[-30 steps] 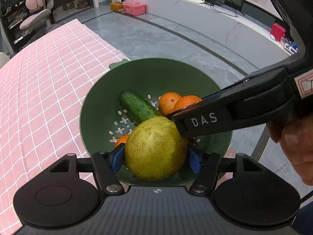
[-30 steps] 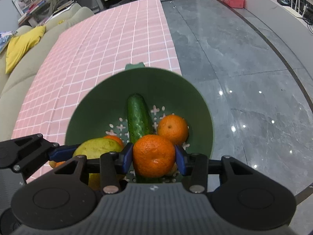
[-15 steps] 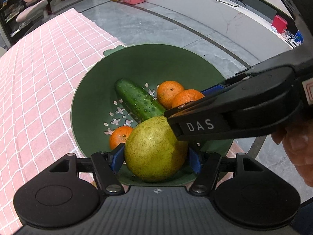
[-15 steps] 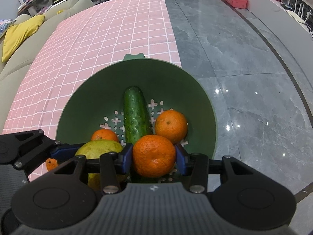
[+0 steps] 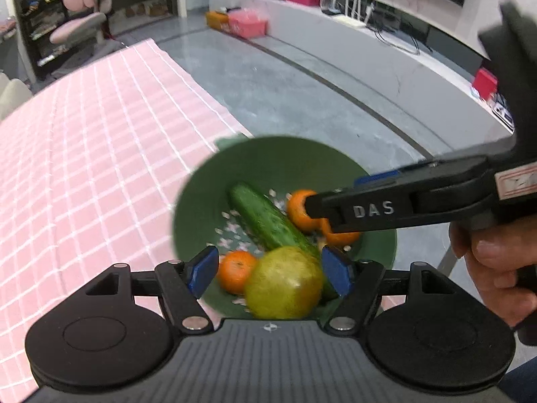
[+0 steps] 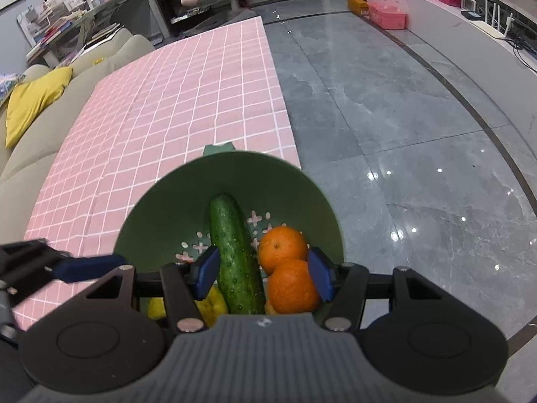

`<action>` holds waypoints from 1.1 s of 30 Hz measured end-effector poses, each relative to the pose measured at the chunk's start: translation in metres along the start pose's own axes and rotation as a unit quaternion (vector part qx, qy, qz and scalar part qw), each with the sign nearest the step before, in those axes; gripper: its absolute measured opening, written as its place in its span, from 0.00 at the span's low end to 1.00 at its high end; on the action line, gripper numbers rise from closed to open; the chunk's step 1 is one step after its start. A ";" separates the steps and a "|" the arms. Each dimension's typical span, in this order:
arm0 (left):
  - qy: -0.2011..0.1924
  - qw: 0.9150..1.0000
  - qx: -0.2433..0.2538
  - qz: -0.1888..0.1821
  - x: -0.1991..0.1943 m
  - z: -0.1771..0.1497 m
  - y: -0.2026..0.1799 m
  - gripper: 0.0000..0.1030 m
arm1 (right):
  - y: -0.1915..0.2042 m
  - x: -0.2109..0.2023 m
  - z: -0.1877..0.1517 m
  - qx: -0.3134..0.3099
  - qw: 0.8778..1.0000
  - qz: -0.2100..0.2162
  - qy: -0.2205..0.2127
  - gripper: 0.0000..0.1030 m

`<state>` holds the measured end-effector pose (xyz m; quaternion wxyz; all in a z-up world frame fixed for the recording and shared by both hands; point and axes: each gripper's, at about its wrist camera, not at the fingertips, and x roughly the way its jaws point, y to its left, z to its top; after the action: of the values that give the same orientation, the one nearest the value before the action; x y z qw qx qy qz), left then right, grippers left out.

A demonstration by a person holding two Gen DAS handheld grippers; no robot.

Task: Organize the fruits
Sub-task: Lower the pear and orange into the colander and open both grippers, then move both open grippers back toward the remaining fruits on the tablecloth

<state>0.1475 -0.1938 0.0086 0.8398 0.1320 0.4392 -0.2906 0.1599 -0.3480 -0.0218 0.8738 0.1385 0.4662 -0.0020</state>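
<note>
In the left wrist view the left gripper (image 5: 270, 270) fills the lower part of the frame with its blue pads spread wide and nothing clamped between them; a yellow-green pear (image 5: 283, 283) sits in the gap just above the gripper body, clear of the left pad, though whether it touches the right pad cannot be told. The pear lies in a green colander (image 5: 201, 201) at the centre of the frame, next to a small orange (image 5: 235, 270) on its left and a dark green cucumber (image 5: 268, 221) that runs diagonally up toward the upper left of the bowl. This view is blurred. From the right edge the right gripper (image 5: 376, 206) reaches in over the colander, marked DAS, held by a hand (image 5: 500, 268) at the lower right; two more oranges show under its tip. In the right wrist view the right gripper (image 6: 261, 272) also stands wide apart and grips nothing: the cucumber (image 6: 235, 255) and two stacked oranges (image 6: 285, 268) lie in the colander (image 6: 167, 208) between and beyond its pads, and a bit of the pear (image 6: 211, 305) peeks out at the lower left of the bowl. The colander rests on a pink checked tablecloth (image 6: 167, 107) that fills the left half of the frame; grey floor tiles (image 6: 402, 117) take the right half
</note>
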 end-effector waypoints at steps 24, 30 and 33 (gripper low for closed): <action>-0.048 0.991 -0.107 0.057 -0.103 -0.078 0.095 0.82 | 0.058 -0.028 -0.017 -0.070 0.997 0.023 -0.017 0.54; -0.046 0.989 -0.128 0.061 -0.099 -0.095 0.112 0.82 | 0.076 -0.031 -0.027 -0.096 0.995 0.034 -0.014 0.54; -0.046 0.987 -0.139 0.062 -0.096 -0.103 0.119 0.82 | 0.085 -0.032 -0.033 -0.109 0.993 0.038 -0.012 0.54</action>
<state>0.1089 -0.0147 0.0230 0.8859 0.0277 0.4268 -0.1799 0.1263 -0.2622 0.0069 0.8885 0.0602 0.4479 0.0801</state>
